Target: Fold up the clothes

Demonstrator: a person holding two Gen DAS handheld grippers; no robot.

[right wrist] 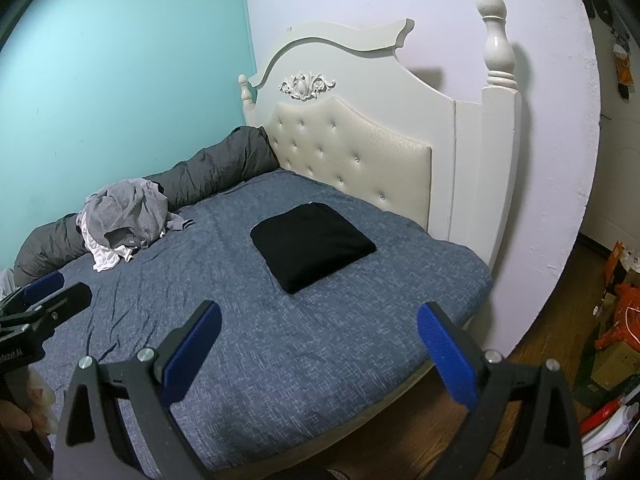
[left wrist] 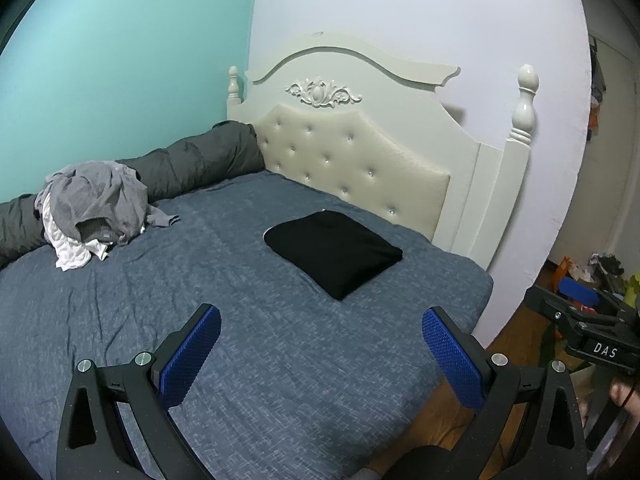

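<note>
left wrist view shows the left gripper (left wrist: 321, 344) with its blue fingers wide apart and nothing in them, above the blue bed cover (left wrist: 240, 320). right gripper (right wrist: 319, 342) is wide and empty too. a folded black cloth (left wrist: 333, 252) lies flat near the cream headboard (left wrist: 352, 152), well apart from the messy pile of grey and white clothes (left wrist: 96, 212).

You face a bed (left wrist: 280, 360) covered in a mottled blue sheet, with a cream tufted headboard (left wrist: 352, 160) at its far end. A folded black garment (left wrist: 334, 252) lies flat near the headboard. A crumpled pile of grey and white clothes (left wrist: 92, 212) sits at the left edge, touching a dark grey rolled duvet (left wrist: 192, 164) along the wall.
</note>
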